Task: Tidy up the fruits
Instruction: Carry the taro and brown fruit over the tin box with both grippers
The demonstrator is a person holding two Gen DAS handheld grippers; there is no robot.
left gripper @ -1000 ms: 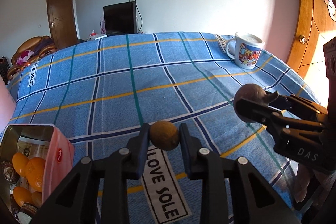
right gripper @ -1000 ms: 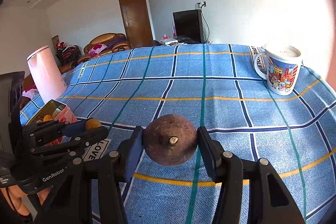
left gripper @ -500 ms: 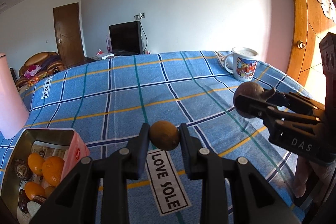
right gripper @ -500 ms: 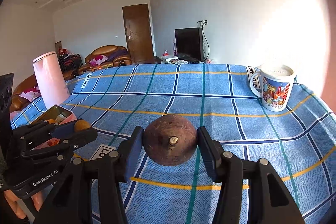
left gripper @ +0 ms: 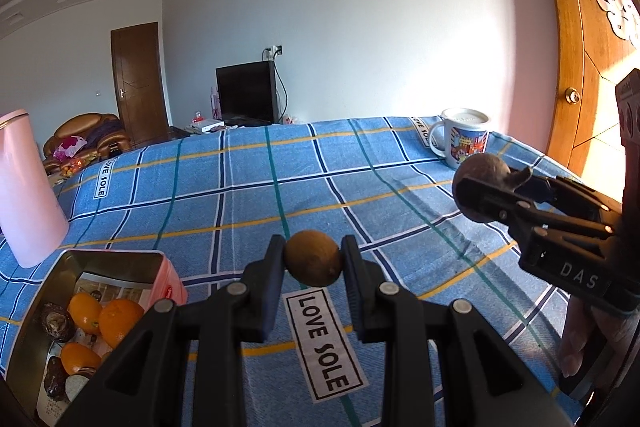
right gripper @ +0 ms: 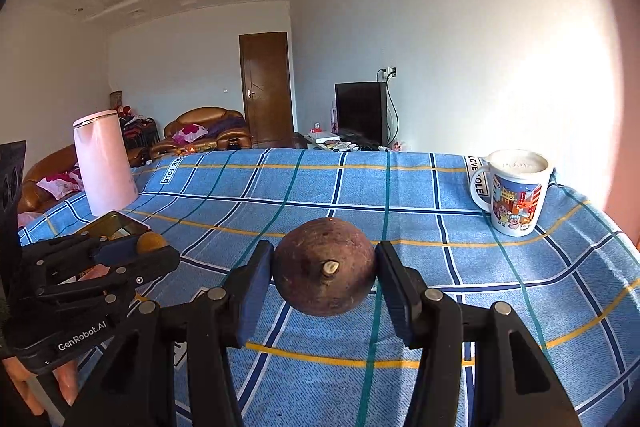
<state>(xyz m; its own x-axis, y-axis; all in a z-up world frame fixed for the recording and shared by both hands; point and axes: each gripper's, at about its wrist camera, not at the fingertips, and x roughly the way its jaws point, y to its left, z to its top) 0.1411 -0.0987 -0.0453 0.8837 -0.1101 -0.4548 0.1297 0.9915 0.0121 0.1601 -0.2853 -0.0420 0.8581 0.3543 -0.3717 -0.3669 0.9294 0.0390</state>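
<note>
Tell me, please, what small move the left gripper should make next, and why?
Probably swing the left gripper left and down toward the open tin. Its jaws are shut on a small brown fruit, held above the cloth, and the tin beside it already holds oranges.

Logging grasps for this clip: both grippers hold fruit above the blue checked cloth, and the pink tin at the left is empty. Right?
Not quite: the pink tin is not empty. The left wrist view shows small orange fruits and dark ones inside. Both grippers do hold fruit above the blue checked cloth.
</note>
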